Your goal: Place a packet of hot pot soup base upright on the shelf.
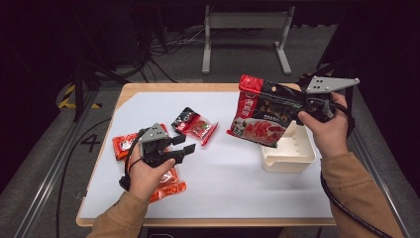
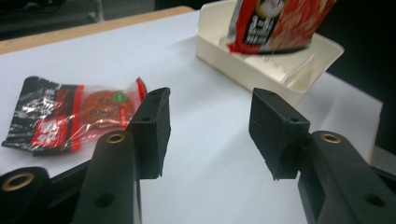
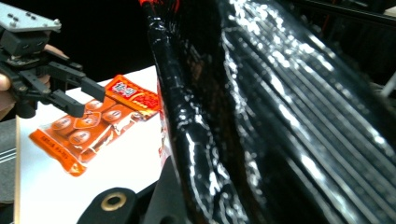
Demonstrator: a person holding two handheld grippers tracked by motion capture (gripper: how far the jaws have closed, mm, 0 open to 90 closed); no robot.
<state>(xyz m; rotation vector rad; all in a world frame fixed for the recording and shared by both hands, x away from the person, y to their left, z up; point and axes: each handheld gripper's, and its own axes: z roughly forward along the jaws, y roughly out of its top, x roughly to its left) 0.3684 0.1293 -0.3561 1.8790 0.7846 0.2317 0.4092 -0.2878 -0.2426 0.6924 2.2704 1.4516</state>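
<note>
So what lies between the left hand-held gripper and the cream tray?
Bare white sheet. The high view shows the left hand-held gripper open, nothing on the stretch to the cream tray; the left gripper view agrees.

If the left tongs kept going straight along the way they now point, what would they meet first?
Probably bare white table cover first; further on, the cream tray under the large sauce pouch. The open left tongs hold nothing; depth is hard to judge.

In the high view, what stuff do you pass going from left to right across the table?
Orange snack packet → left gripper → small red-and-black packet → big red-and-black bag → cream tray → right hand.
</note>
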